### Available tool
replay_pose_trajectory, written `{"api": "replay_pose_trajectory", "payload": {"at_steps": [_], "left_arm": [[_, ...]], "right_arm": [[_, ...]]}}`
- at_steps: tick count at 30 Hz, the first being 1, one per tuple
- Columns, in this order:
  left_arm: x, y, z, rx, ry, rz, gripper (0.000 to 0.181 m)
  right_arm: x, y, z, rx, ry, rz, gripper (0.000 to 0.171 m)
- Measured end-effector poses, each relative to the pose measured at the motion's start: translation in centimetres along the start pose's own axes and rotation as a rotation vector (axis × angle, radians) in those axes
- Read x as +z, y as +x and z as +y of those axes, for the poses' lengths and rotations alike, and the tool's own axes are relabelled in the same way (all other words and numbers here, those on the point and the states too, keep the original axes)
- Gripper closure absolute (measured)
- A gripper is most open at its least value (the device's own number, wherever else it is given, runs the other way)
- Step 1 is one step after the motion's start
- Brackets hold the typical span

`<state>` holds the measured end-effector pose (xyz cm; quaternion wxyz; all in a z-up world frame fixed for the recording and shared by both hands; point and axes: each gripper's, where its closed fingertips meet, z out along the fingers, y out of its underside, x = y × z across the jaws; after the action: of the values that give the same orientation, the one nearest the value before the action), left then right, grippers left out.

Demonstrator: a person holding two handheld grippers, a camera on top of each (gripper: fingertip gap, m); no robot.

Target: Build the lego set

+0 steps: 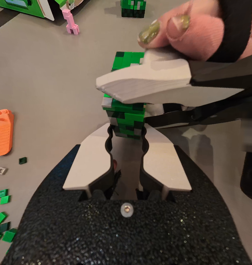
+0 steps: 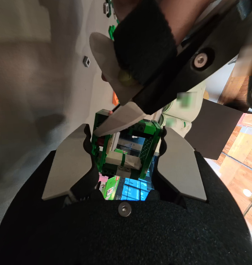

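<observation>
A green, dark green and grey pixel-pattern lego build [image 1: 126, 117] is held above the grey table [image 1: 50, 86]. My left gripper [image 1: 127, 130] is shut on its near end. My right gripper comes in from the right, and its white upper finger [image 1: 144, 80] lies across the build's middle. In the right wrist view the build [image 2: 148, 150] shows as a hollow green frame, and my right gripper [image 2: 124, 136] is shut on its two side walls. A finger of the left gripper [image 2: 119, 121] reaches in from above onto the frame's top left.
An orange brick separator [image 1: 4, 131] lies at the left, with a dark green tile [image 1: 23, 160], a grey tile [image 1: 2, 171] and several loose green pieces [image 1: 1, 223] near it. A pink lego figure [image 1: 71, 21], a green box [image 1: 22, 7] and another green build [image 1: 133, 8] stand at the back. My left and right fingertips are right by each other.
</observation>
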<state>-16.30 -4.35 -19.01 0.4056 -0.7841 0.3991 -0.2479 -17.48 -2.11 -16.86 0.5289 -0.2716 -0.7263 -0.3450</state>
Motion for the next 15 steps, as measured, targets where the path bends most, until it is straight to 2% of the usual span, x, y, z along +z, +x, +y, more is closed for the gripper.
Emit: {"api": "replay_pose_trajectory", "payload": {"at_steps": [2, 15], "left_arm": [[-0.07, 0.03, -0.10, 0.003, 0.004, -0.001, 0.143], [0.13, 0.15, 0.02, 0.016, -0.003, -0.017, 0.143]], "right_arm": [[-0.13, 0.00, -0.05, -0.001, 0.004, 0.004, 0.083], [-0.42, -0.14, -0.11, -0.002, 0.009, 0.018, 0.087]]}}
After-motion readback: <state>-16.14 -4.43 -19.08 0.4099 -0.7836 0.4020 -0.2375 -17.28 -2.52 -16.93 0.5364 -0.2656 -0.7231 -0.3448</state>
